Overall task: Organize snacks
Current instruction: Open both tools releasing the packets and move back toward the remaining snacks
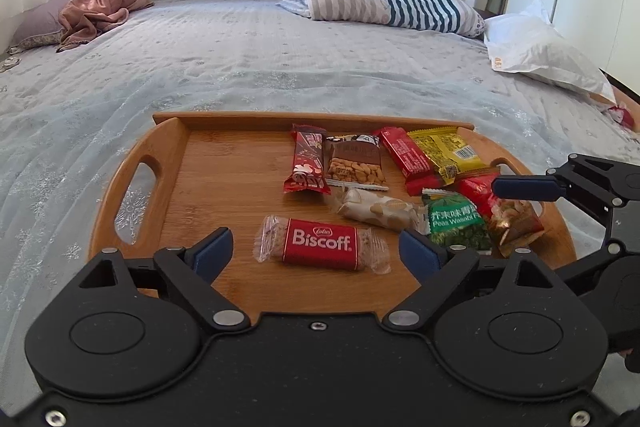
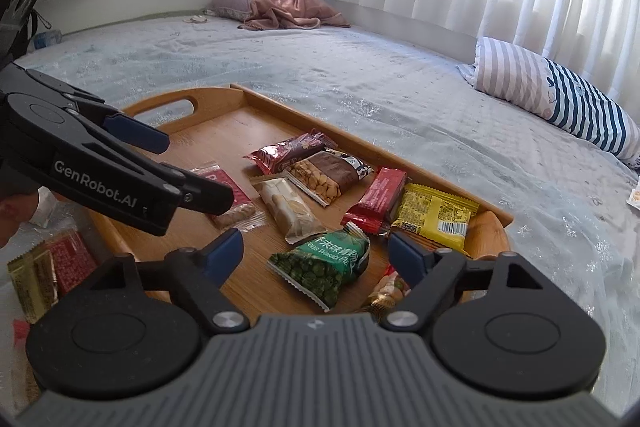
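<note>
Bamboo tray [image 1: 240, 187] on a pale grey bedspread [image 1: 280, 67], snack packets gathered toward its right half. Left gripper [image 1: 316, 251] hovers low over the near edge, jaws spread wide, nothing between the pads; the Biscoff packet [image 1: 322, 245] lies flat on the tray directly below the gap, untouched. Right gripper [image 2: 316, 255] likewise wide open and empty, poised above the green wasabi-pea packet [image 2: 324, 263], with a red nut packet [image 1: 504, 211] partly under its right finger.

Farther back on the tray: a dark red bar [image 1: 306, 163], a peanut packet [image 1: 352, 163], a red wafer bar [image 1: 408, 159], a yellow packet [image 1: 448, 151], and a clear cracker packet [image 1: 376, 207] in the middle. Two more packets [image 2: 48, 267] lie off the tray at near left in the right wrist view.

Risks, as I judge them: the wrappers are slick and overlap, so a closing pinch on the pea packet could catch the nut packet too, or skid the target sideways. The two grippers sit close together; reaching at once could make them collide. The tray rests on soft bedding and may tip under a downward press.
</note>
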A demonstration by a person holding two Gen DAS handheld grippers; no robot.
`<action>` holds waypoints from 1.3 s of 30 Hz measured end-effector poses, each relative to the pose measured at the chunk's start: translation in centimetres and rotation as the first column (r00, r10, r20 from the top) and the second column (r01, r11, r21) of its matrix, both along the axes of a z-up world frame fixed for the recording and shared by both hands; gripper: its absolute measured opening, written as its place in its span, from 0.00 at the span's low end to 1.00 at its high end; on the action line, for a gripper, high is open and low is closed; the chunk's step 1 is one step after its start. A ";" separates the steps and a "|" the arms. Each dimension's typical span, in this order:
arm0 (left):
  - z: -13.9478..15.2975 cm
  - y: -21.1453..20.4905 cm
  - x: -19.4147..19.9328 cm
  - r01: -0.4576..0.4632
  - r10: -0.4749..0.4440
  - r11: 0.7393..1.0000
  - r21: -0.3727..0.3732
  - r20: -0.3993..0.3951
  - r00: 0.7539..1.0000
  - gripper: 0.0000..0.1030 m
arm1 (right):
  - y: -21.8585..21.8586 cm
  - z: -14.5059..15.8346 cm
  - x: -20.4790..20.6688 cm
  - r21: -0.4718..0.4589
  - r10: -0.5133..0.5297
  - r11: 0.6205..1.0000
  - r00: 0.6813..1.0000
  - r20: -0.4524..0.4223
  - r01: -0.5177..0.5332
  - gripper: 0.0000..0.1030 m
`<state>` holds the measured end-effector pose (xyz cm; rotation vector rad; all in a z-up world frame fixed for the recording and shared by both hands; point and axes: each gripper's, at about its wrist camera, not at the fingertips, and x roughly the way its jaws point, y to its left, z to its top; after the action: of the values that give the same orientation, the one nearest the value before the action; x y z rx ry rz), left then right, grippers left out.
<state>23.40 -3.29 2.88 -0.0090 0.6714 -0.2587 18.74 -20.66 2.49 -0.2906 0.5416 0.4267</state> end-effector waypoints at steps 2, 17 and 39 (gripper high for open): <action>0.2 0.3 -0.8 0.005 -0.005 1.000 0.011 0.005 1.000 0.89 | -0.1 0.2 -0.6 0.009 -0.006 1.000 1.000 0.004 0.006 0.87; 1.4 2.4 -7.6 0.042 -0.043 0.999 0.033 0.031 0.999 0.93 | -0.3 1.0 -6.6 0.114 -0.005 0.993 0.999 0.051 -0.001 0.96; 0.8 5.3 -13.1 -0.016 0.016 1.000 -0.019 0.003 1.000 0.93 | 0.6 -0.1 -12.6 0.211 0.001 0.977 0.999 0.044 -0.010 1.00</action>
<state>10.29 2.02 3.67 -0.0319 0.6653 -0.2497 6.10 -20.09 2.37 -0.0968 0.4480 0.4785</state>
